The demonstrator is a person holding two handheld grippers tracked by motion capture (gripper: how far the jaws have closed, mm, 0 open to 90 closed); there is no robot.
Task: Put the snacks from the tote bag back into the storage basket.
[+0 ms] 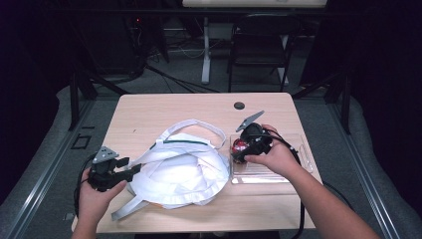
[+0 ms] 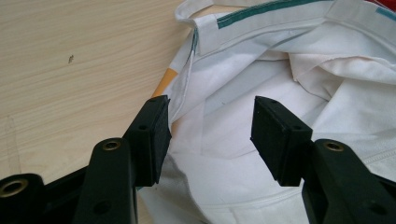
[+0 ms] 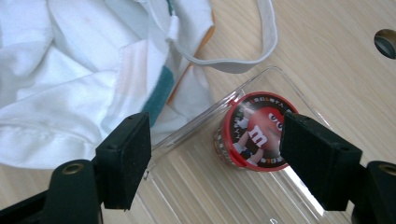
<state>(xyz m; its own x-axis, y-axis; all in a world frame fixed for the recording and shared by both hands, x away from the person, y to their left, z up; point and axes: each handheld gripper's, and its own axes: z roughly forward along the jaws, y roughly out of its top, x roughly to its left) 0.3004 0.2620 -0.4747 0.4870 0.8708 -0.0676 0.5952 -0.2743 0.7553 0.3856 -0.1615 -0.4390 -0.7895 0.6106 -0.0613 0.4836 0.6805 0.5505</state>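
A white cloth bag (image 1: 184,169) with a green stripe and long straps lies crumpled mid-table. My left gripper (image 1: 133,172) is at its left edge, open; in the left gripper view the jaws (image 2: 210,135) straddle white bag fabric (image 2: 327,93) without closing on it. At the right, a clear plastic tray (image 1: 278,175) holds a small tub with a red printed candy lid (image 1: 240,146). My right gripper (image 1: 239,149) hovers over it, open. In the right gripper view the tub (image 3: 254,130) sits between the jaws (image 3: 217,149), close to the right one, inside the tray (image 3: 196,186).
A bag strap (image 3: 261,46) loops over the table by the tray's far corner. A round cable hole (image 1: 239,105) lies near the table's far edge. Beyond the table are a dark chair (image 1: 259,50) and floor cables. Bare wood (image 2: 70,70) lies left of the bag.
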